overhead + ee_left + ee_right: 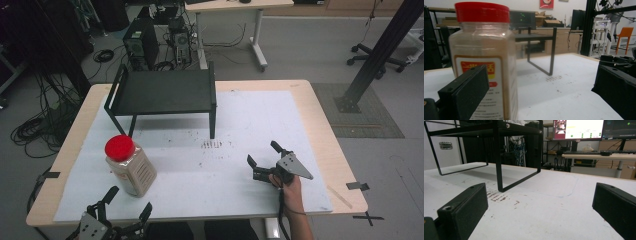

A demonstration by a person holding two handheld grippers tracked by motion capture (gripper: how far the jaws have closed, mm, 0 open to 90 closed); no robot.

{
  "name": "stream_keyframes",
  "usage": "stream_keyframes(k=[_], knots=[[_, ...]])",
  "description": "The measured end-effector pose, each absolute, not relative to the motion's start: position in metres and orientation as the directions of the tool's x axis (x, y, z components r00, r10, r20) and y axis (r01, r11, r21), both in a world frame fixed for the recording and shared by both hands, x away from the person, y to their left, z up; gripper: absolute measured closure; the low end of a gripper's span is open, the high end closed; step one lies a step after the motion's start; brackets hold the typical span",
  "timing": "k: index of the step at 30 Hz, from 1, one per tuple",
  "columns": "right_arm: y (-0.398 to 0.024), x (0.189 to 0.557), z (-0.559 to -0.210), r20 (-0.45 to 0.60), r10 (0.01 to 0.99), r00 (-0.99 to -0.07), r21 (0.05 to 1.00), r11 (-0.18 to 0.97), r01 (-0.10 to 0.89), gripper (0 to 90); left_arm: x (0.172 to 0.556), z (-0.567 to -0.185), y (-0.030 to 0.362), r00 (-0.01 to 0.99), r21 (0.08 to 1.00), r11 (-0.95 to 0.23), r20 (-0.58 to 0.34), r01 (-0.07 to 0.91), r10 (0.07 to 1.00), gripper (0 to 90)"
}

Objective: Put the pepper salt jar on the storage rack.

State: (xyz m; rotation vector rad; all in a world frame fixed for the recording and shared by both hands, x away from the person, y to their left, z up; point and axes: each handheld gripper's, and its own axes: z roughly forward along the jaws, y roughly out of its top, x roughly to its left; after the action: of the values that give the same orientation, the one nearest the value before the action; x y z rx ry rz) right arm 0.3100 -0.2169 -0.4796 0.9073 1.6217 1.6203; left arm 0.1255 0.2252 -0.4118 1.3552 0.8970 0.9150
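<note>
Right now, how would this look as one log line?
left tool: open, near jar | right tool: open, empty | shelf: bare

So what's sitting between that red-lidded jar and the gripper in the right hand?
Nothing stands there. In the high view, the stretch from the jar to the right gripper is bare white mat, marked with a few small brown specks.

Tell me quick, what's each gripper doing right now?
Left gripper: open, holding nothing, just short of the red-lidded seasoning jar.
Right gripper: open, empty, over the white mat.
</note>
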Motion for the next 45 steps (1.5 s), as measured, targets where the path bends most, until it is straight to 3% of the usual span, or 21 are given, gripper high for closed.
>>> stream_keyframes(k=[22, 45], knots=[[-0.216, 0.310, -0.479, 0.020, 0.846, -0.532, 1.000, -0.008, 0.025, 0.0, 0.134, -0.412, 0.268, 0.350, 1.000, 0.001, 0.001, -0.007, 0.937, 0.2], [-0.217, 0.310, -0.479, 0.023, 0.847, -0.532, 1.000, -0.010, 0.027, 0.0, 0.169, -0.421, 0.274, 0.358, 1.000, -0.022, 0.016, 0.013, 0.934, 0.2]])
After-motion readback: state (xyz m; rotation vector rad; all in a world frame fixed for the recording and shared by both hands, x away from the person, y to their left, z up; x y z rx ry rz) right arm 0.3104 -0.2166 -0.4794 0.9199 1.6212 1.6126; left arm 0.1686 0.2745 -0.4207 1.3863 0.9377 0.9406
